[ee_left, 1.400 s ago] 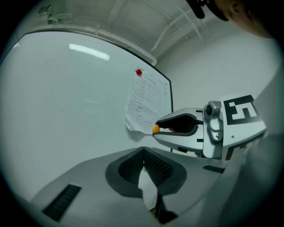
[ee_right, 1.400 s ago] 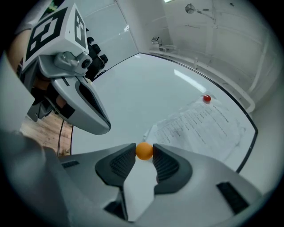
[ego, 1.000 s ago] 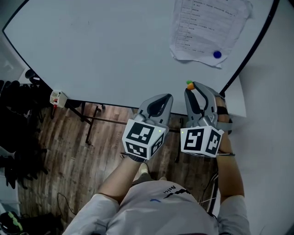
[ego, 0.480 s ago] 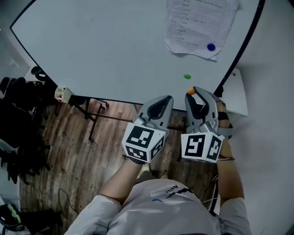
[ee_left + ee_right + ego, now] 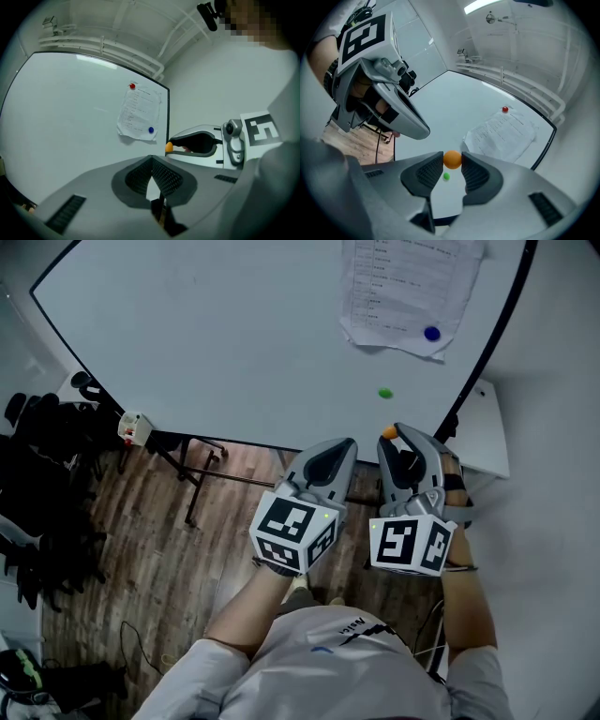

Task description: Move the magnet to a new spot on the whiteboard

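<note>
Currently right gripper (image 5: pixel 452 162) pinches the orange magnet (image 5: pixel 452 159) at its jaw tips, in front of the whiteboard (image 5: pixel 234 334), near its lower edge. Left gripper (image 5: pixel 151 159) jaws together, empty. Green magnet (image 5: pixel 384 393) sits on the board nearby; blue magnet (image 5: pixel 431 334) pins a paper sheet (image 5: pixel 403 287).

At the top of the head view the whiteboard (image 5: pixel 216 334) and the sheet of paper (image 5: pixel 408 292) on it run off the frame edge — the sheet's print is too small to read in any view. Right of centre, the orange magnet (image 5: pixel 389 432) shows only as a sliver at the right gripper's (image 5: pixel 397 435) jaw tips. The dark heap (image 5: pixel 37 484) along the left edge cannot be made out.
</note>
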The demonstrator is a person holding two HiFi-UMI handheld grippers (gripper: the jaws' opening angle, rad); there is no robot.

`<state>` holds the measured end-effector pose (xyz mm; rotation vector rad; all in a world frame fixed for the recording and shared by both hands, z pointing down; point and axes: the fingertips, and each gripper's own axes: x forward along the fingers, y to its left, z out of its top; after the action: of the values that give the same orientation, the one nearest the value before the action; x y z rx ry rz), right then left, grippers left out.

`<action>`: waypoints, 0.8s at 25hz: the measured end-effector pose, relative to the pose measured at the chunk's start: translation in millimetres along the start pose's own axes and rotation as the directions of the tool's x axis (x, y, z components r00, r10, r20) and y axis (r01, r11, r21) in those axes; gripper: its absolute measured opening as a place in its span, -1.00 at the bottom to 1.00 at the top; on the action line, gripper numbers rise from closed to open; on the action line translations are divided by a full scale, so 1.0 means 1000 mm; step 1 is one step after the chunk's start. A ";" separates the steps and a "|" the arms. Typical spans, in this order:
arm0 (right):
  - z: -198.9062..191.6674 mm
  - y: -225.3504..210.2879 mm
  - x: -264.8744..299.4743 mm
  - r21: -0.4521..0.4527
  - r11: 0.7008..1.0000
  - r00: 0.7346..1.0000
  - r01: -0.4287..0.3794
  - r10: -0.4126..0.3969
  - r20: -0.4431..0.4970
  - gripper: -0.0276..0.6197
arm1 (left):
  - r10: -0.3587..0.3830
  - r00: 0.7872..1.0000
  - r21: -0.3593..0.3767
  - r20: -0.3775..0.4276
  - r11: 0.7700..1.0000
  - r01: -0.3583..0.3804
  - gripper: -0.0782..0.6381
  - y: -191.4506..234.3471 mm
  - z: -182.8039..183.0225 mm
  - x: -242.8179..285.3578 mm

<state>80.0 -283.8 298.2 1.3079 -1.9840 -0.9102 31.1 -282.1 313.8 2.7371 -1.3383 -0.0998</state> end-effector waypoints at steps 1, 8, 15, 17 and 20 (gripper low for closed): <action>0.000 0.000 0.000 0.000 1.000 1.000 0.000 0.000 0.000 -0.52 | -0.001 1.000 0.006 -0.004 1.000 0.001 -0.76 0.000 -0.001 0.000; 0.002 0.004 0.001 0.007 1.000 1.000 -0.003 0.003 -0.002 -0.52 | 0.004 1.000 0.028 -0.009 1.000 -0.004 -0.76 0.000 -0.001 -0.001; 0.002 0.010 0.009 0.041 0.999 1.000 -0.010 0.010 -0.004 -0.52 | 0.015 1.000 0.012 -0.003 1.000 -0.015 -0.76 0.013 -0.002 0.000; 0.001 0.012 0.013 0.058 0.998 1.000 -0.011 0.011 -0.006 -0.52 | 0.013 1.000 0.011 -0.004 1.000 -0.013 -0.76 0.016 -0.003 0.002; -0.002 0.014 0.021 0.097 0.995 1.000 -0.008 0.009 -0.010 -0.52 | 0.002 1.000 0.008 0.005 1.000 -0.002 -0.76 0.022 -0.004 0.006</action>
<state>67.3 -299.6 313.1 1.3531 -2.0465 -0.8109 17.9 -300.6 320.1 2.7437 -1.3458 -0.1010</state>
